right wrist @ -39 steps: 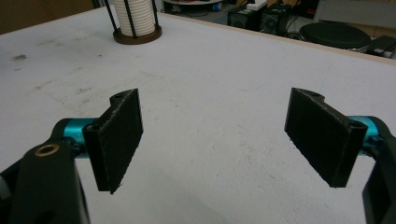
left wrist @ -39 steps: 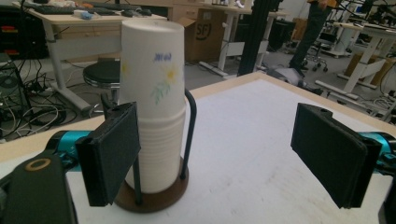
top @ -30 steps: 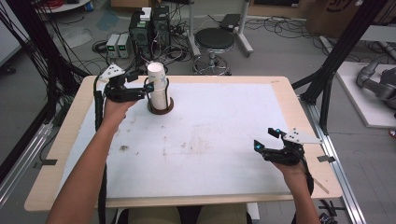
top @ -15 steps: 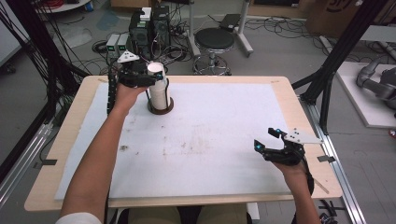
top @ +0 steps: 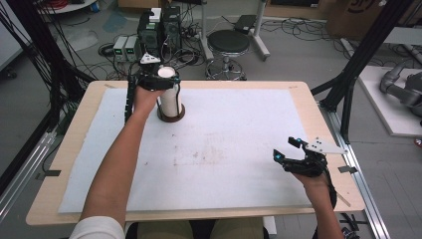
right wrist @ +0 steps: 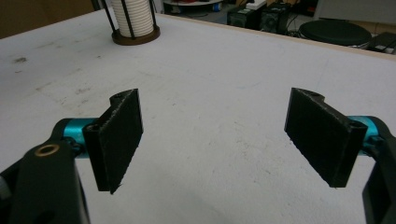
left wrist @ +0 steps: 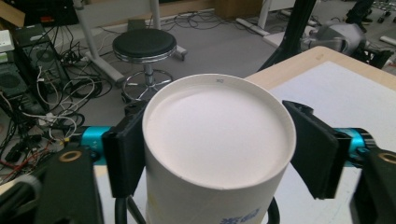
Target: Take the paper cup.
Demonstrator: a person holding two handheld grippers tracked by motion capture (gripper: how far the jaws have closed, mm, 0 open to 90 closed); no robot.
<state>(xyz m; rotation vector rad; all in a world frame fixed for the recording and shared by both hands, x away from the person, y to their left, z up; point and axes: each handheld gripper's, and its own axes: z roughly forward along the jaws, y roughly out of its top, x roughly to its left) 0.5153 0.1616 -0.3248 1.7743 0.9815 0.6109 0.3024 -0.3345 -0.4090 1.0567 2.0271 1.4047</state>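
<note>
- Left gripper (top: 166,79) sat at the top of the stack of white paper cups (top: 169,97), far-left part of the table (top: 298,94).
- Stack stood upright in a holder with a round brown base (top: 171,117) and thin black upright rods (right wrist: 108,16); the right gripper view showed the same stack (right wrist: 135,16) far off.
- In the left gripper view the top cup (left wrist: 217,140) stood upside down, flat white bottom facing up, right between the two black pads (left wrist: 123,154).
- Jaws had just been closing, with the cup between them; left pad looked pressed on the cup wall, right pad at or just off the rim. Judged as a grip on the top cup, contact on the right side not fully clear.
- Right gripper (top: 286,152) was near the table's right edge, well apart from the stack, jaws wide open, nothing held; its own view showed bare white mat (right wrist: 210,93) between its pads (right wrist: 119,135).
- Progress, judged: early. Reach to the stack done, clamp on the top cup about done.
- Left to do: lift the cup off the stack clear of the rods, carry it, set it down. No cup lay loose on the mat.
</note>
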